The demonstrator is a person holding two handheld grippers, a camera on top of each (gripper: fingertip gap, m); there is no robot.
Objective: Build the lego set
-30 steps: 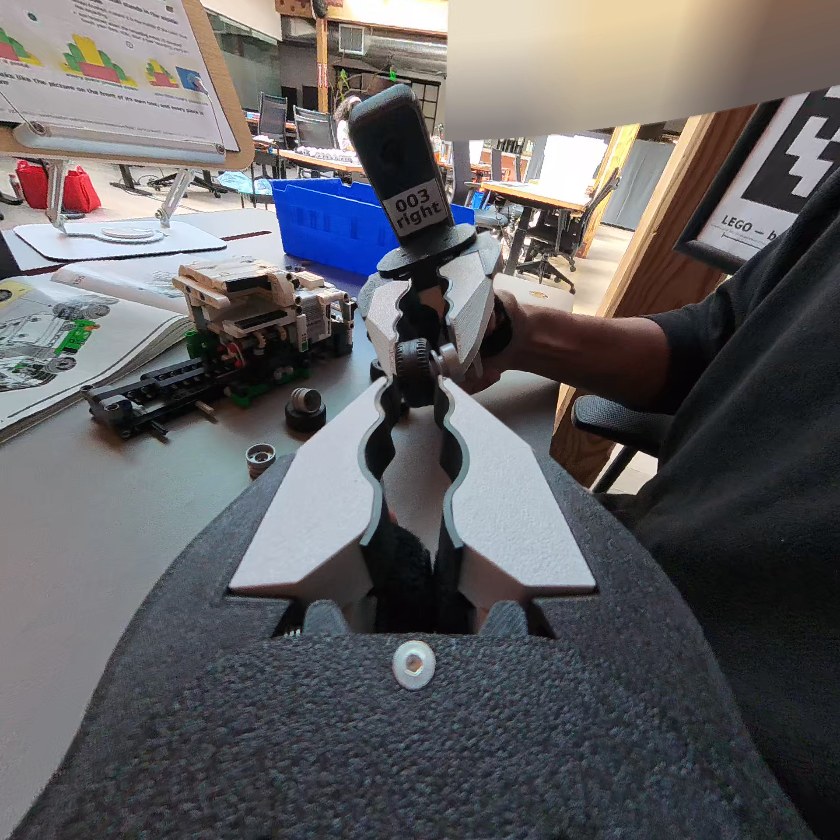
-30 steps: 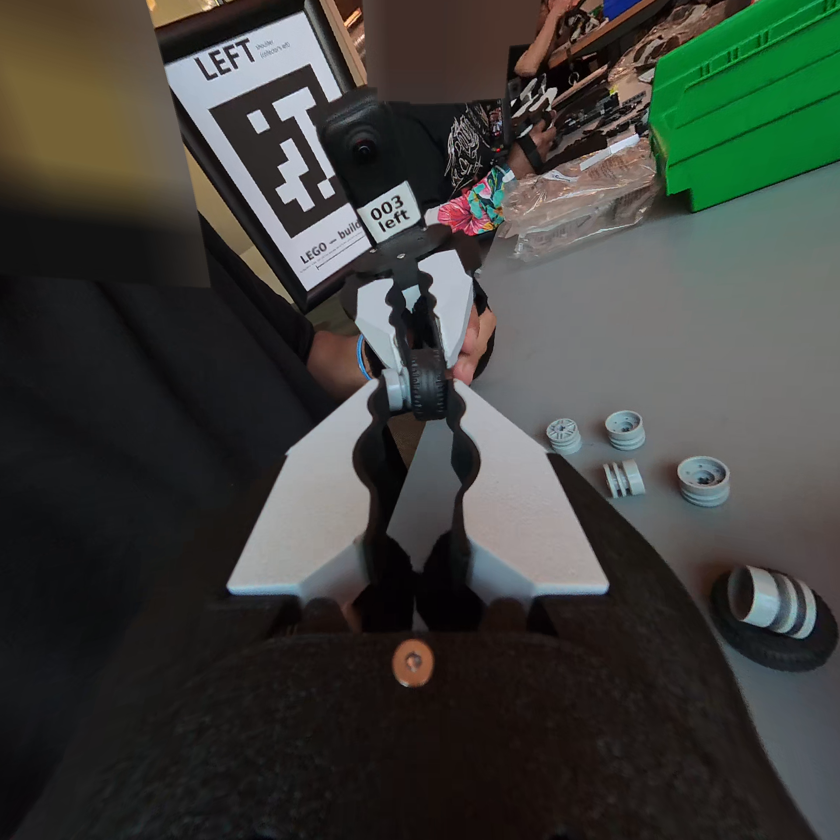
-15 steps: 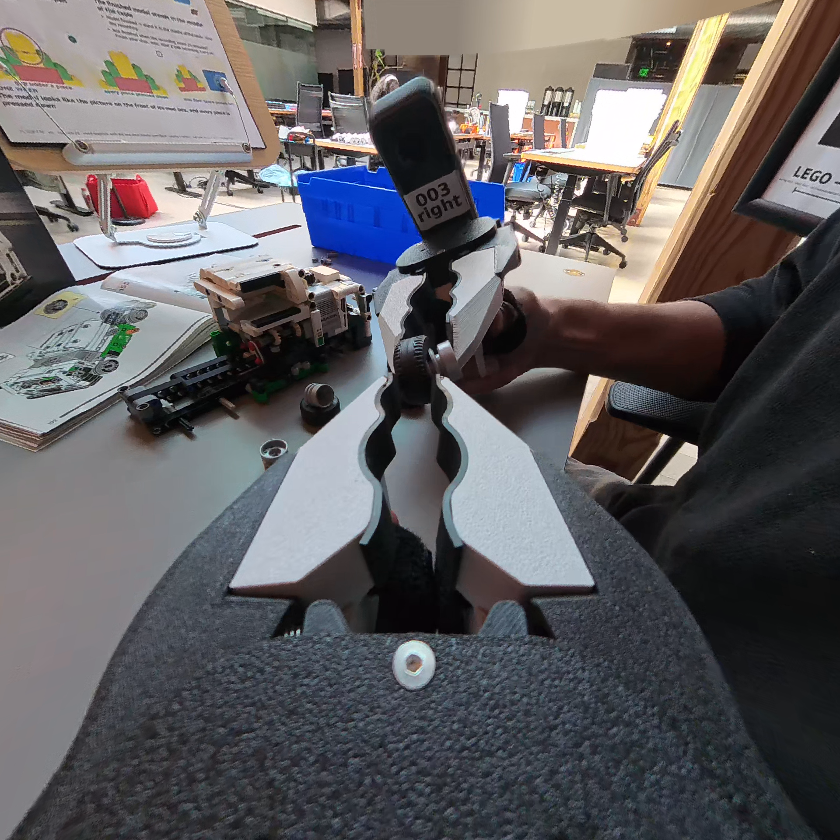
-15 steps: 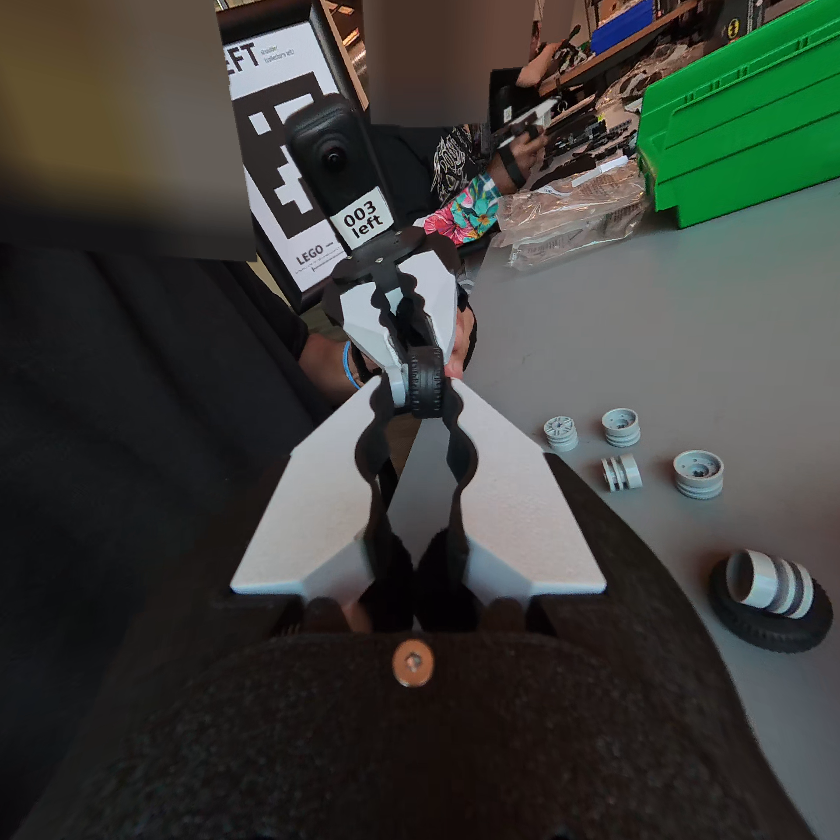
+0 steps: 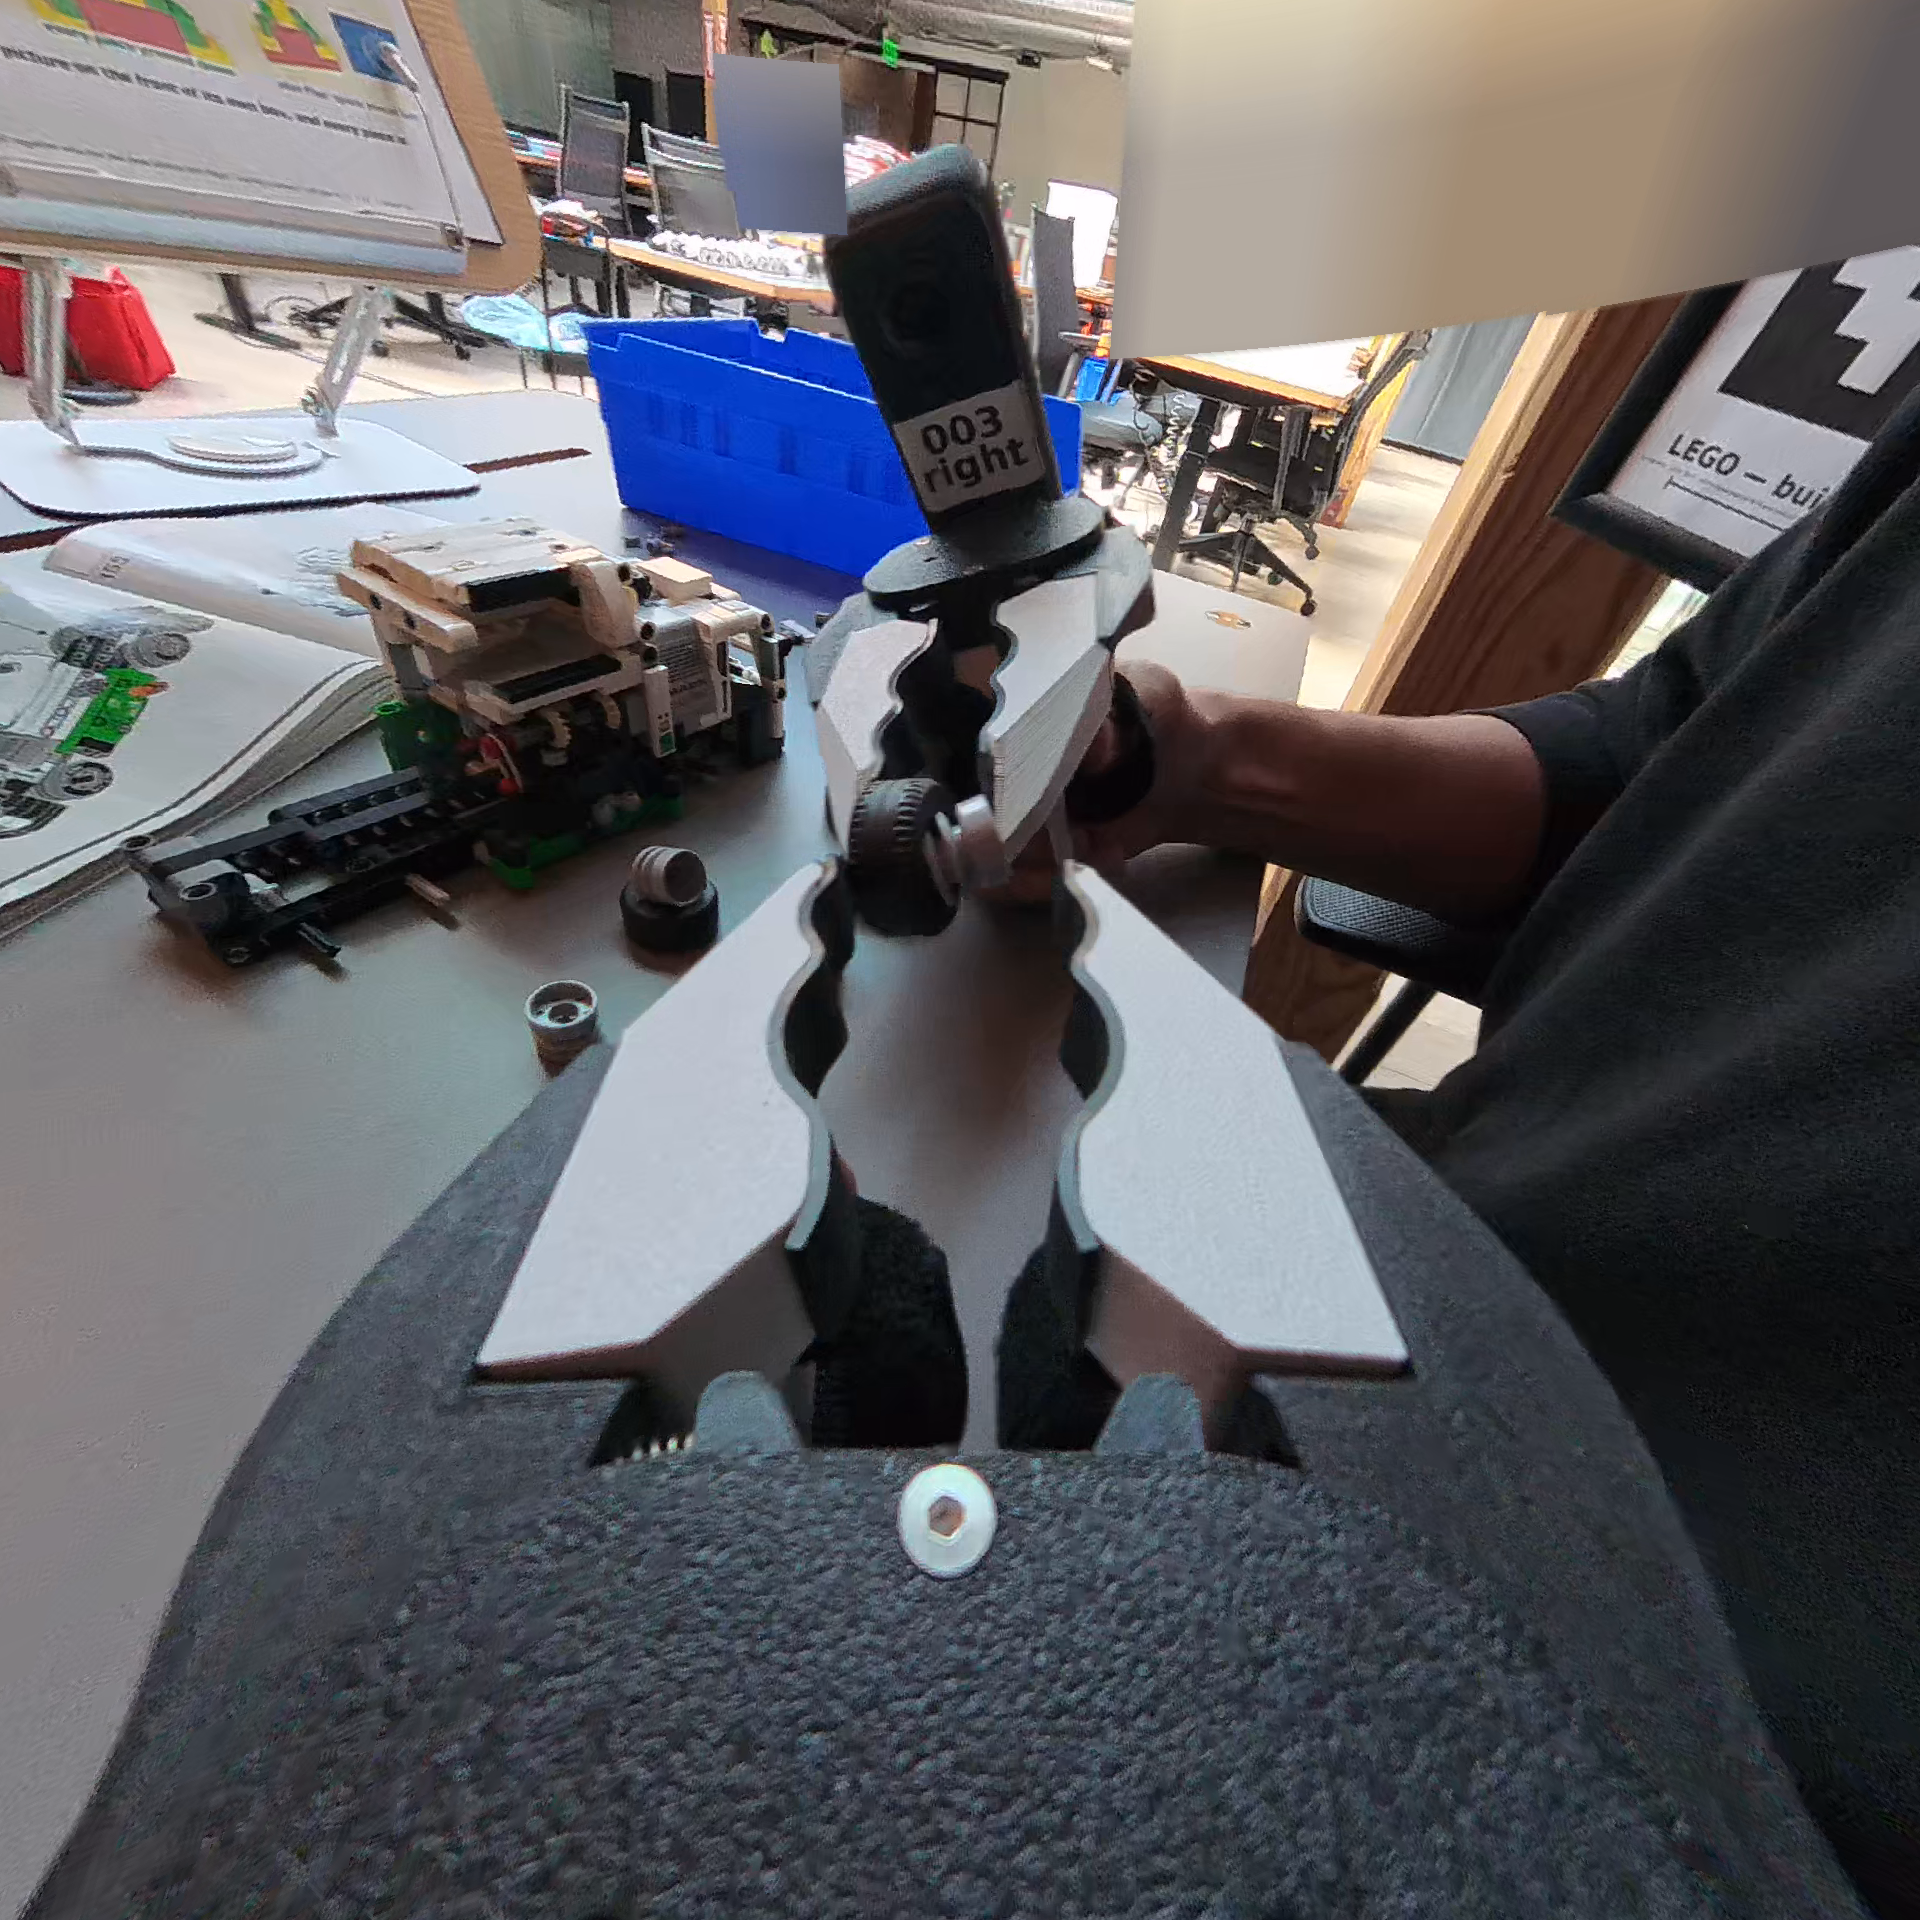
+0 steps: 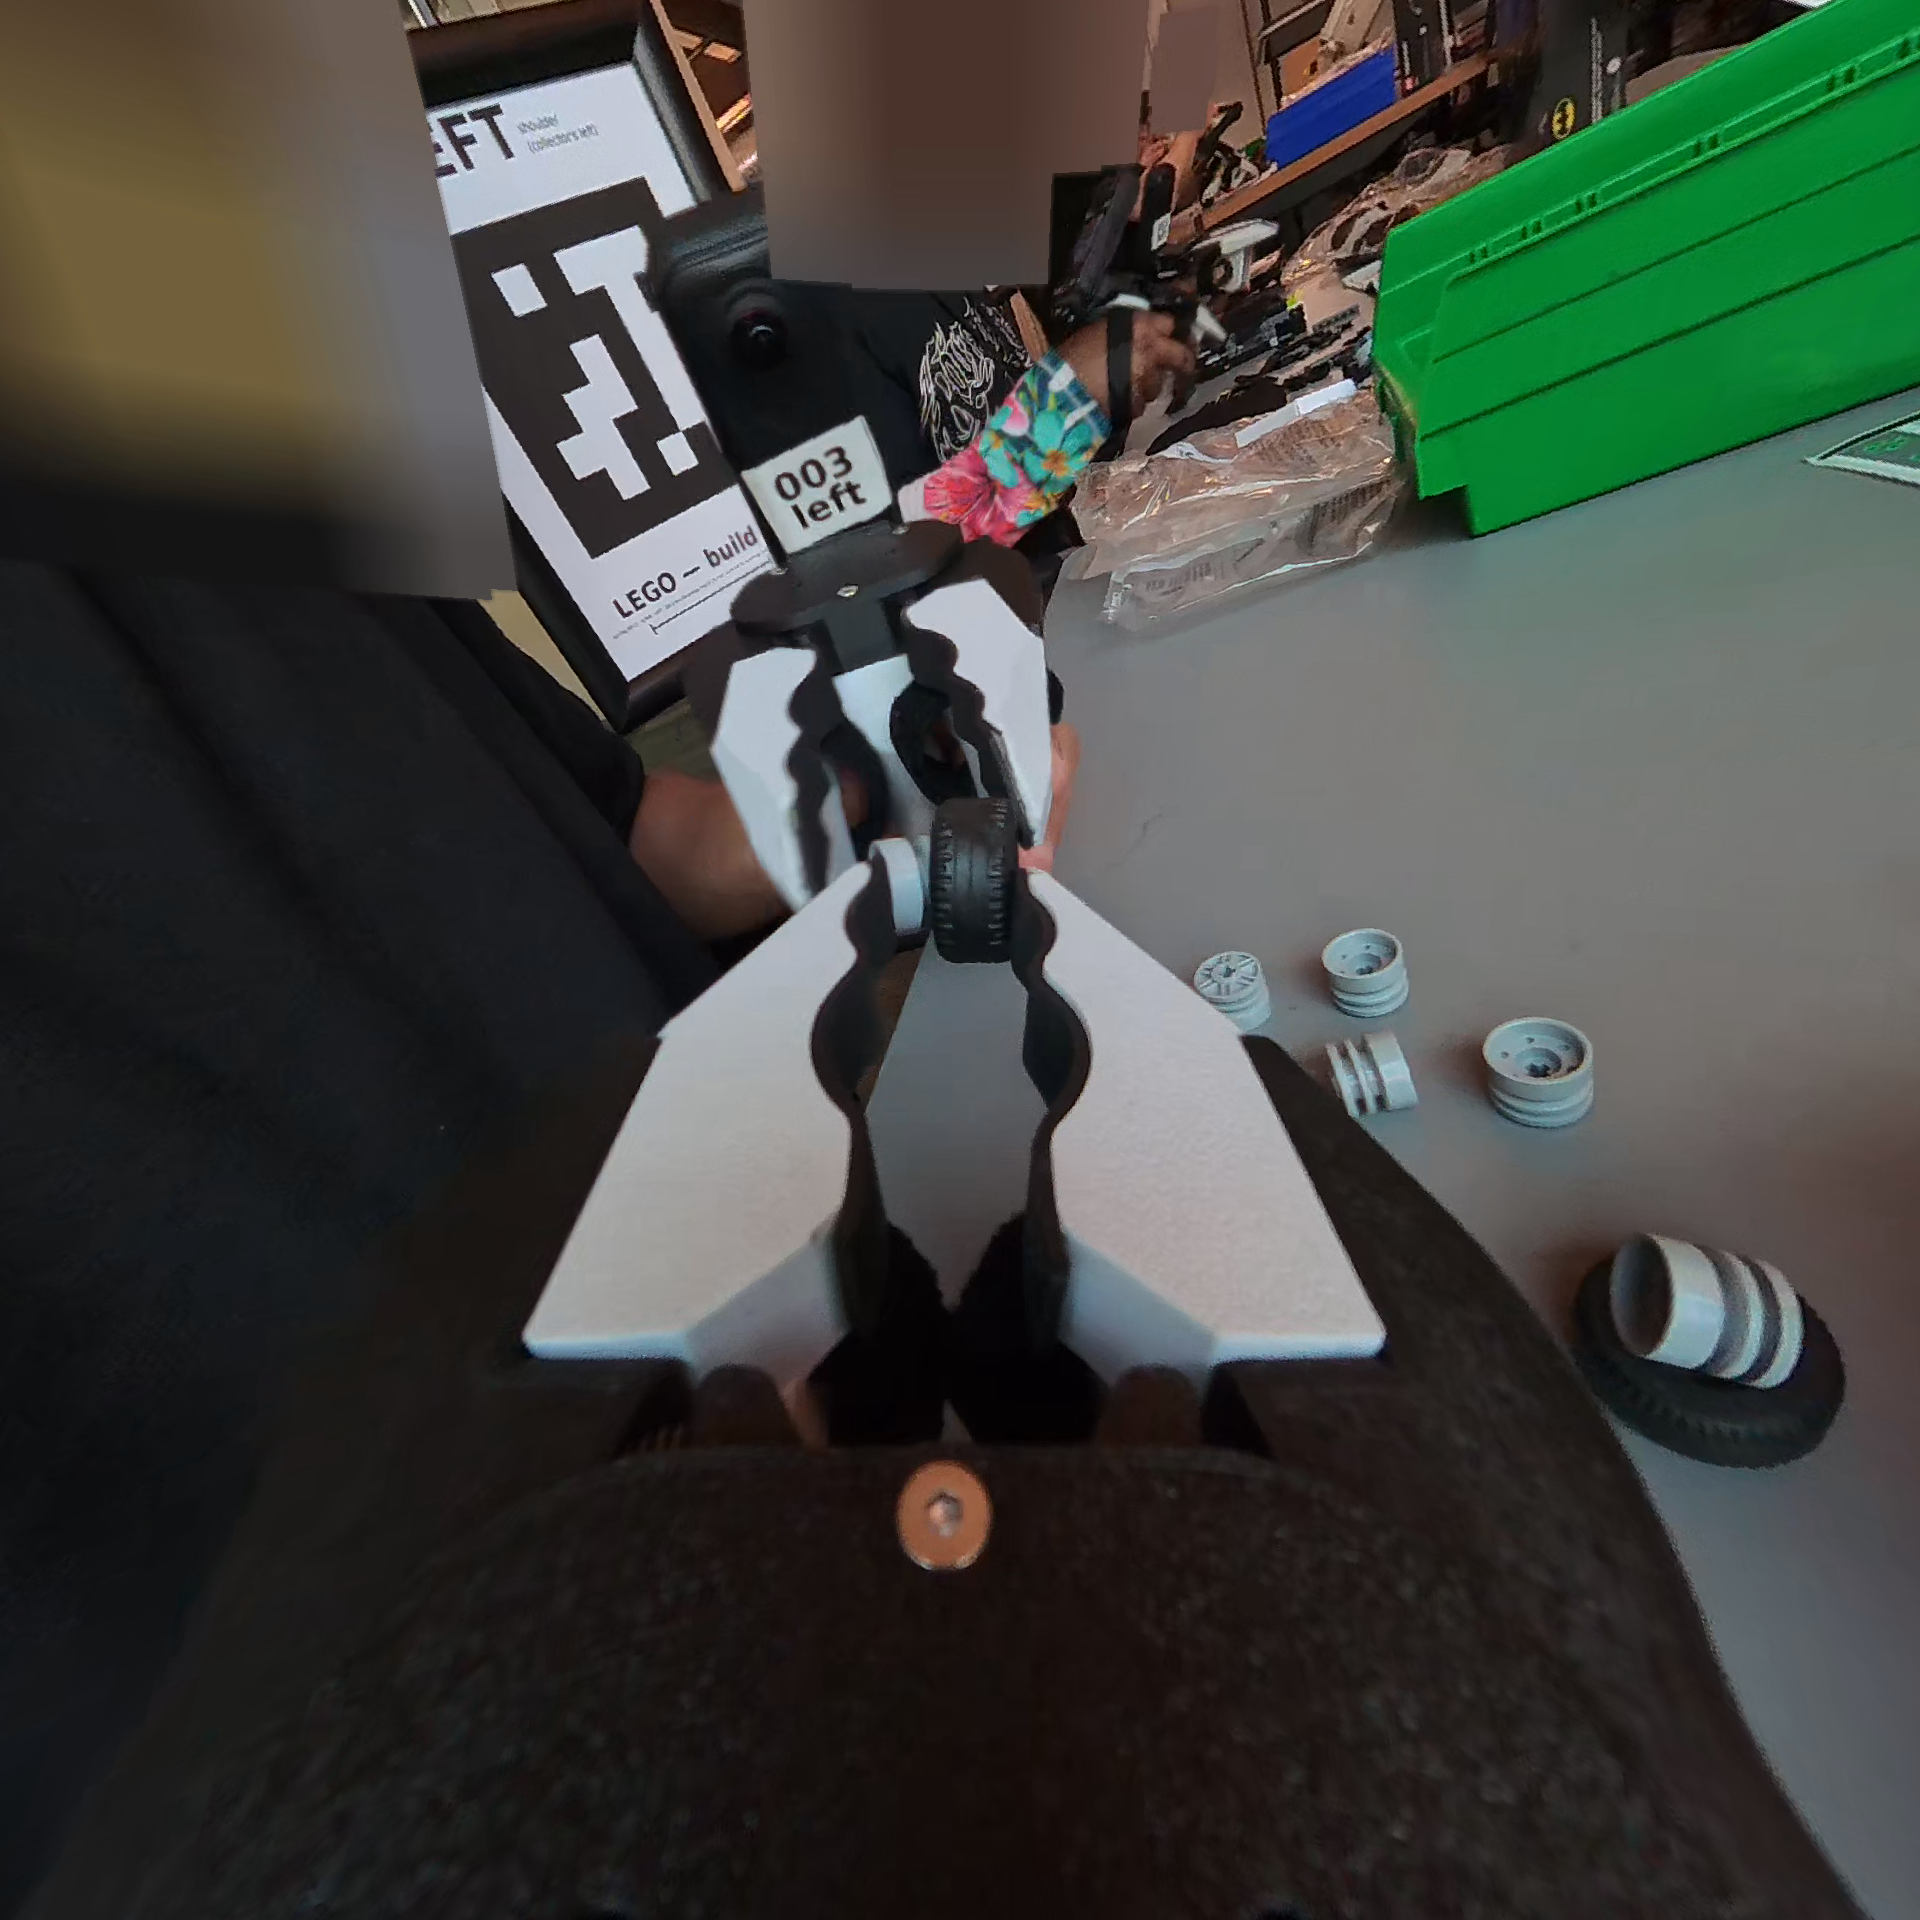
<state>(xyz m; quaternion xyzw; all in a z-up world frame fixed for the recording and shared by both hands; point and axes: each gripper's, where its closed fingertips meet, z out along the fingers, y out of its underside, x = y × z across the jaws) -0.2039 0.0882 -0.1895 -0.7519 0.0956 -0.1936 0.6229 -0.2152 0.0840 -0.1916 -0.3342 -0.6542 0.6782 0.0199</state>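
While the grey worktop (image 6: 1455,779) carries a green bin (image 6: 1662,312) at 2 o'clock in your right wrist view, the half-built lego model (image 5: 540,675) sits at 10 o'clock in your left one, beside an open manual (image 5: 156,707). Your right gripper (image 6: 951,883) pinches a black tyre (image 6: 971,883) and grey hub (image 6: 899,883) side by side between its fingers, raised at centre. Your left gripper (image 5: 951,894) faces it, fingers spread, one tip just beside the tyre. Four loose hubs (image 6: 1538,1070) lie at 3 o'clock.
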